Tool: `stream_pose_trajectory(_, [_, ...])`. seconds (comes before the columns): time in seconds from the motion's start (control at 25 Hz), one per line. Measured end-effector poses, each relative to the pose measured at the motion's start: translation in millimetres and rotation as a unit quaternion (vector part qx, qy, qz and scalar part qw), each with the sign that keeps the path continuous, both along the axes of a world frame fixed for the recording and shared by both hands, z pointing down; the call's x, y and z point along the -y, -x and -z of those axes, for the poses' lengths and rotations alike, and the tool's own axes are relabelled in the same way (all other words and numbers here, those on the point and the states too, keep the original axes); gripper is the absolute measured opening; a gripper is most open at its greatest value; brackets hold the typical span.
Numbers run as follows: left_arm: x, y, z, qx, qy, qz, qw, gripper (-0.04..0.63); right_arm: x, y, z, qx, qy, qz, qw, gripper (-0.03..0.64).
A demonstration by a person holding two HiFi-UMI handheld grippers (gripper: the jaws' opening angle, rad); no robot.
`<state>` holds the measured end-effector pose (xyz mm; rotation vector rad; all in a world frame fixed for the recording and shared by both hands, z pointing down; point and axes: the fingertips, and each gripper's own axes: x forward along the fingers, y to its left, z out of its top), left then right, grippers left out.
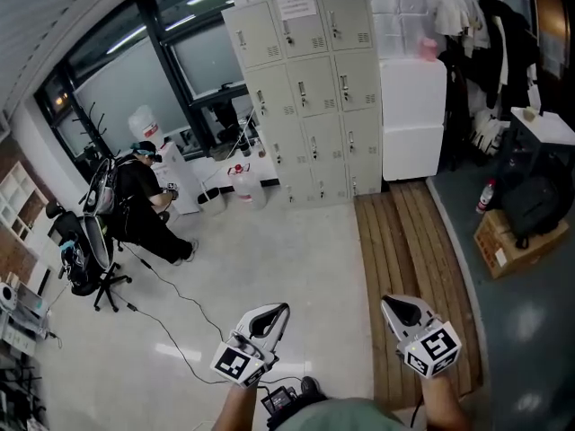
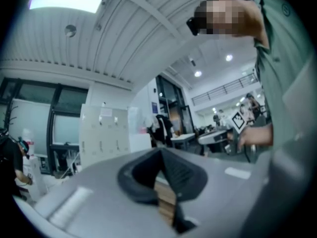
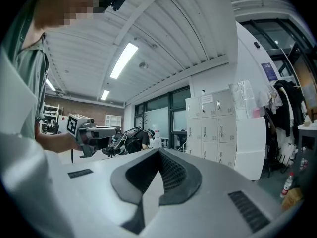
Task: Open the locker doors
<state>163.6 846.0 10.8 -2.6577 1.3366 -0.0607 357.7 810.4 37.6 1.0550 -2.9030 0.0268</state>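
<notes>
Head view: we are holding the left tool [image 1: 280,311] and the right tool [image 1: 389,304] well short of the lockers [image 1: 305,97], whose doors are all closed. Left gripper view: its jaws are meeting on nothing. Right gripper view: its jaws are pressing together, empty, with the lockers standing beyond.

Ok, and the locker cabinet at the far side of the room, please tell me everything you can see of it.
The locker cabinet is a tall unit, pale grey and metal-looking, standing upright on the light floor at the room's far side. It has twelve doors, three columns by four rows, each with a small handle and vent slots; all appear shut. A white paper sheet is stuck on the top middle door. A window is at its left; a white cabinet stands close at its right.
</notes>
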Motion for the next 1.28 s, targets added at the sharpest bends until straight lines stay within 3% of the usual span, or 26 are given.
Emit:
stream_pose_trajectory(0.28, [27.0,40.1,-13.3,0.001,0.010,-0.009,0.9999,0.002,22.9,35.4,0.8,0.017,0.007,-0.016,1.000,-0.003])
stream_pose_trajectory(0.56, [62.7,90.6,-14.4,0.007,-0.007,-0.025,0.9996,0.002,53.7,89.0,5.1,0.024,-0.008,-0.038,0.999,-0.003])
stream_pose_trajectory(0.84, [92.3,143.0,-22.6,-0.012,0.003,-0.021,0.9997,0.002,76.9,137.5,7.9,0.022,-0.017,-0.053,0.998,-0.003])
stream_pose_trajectory(1.28, [150.9,165.3,-18.2,-0.001,-0.018,-0.030,0.9994,0.002,137.5,184.2,7.3,0.012,-0.011,-0.041,0.999,-0.003])
